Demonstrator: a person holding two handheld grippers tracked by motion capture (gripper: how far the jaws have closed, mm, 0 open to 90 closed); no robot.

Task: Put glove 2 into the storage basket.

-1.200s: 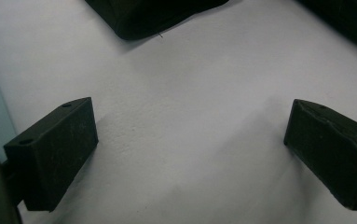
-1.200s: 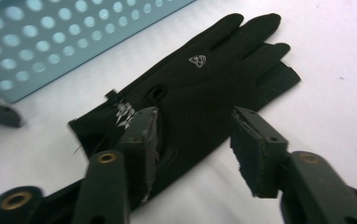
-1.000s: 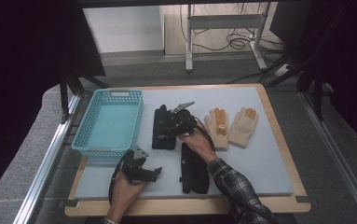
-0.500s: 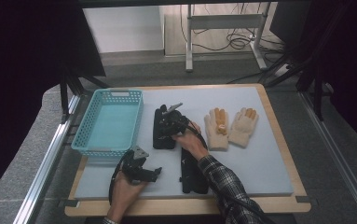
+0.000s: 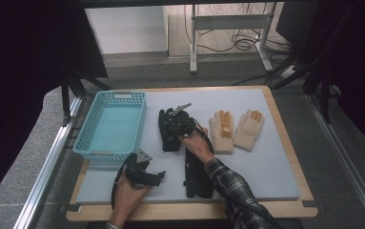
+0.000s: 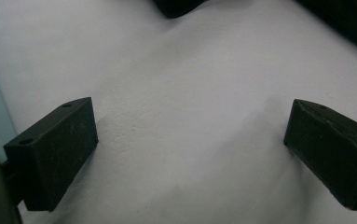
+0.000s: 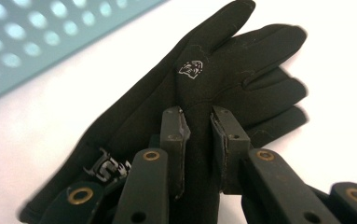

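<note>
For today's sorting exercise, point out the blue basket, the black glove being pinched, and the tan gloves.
Basket (image 5: 90, 151): high view, near rim.
Black glove (image 7: 223, 60): right gripper view, back of the glove by the logo.
Tan gloves (image 5: 249, 131): high view, palm of the right-hand one.
</note>
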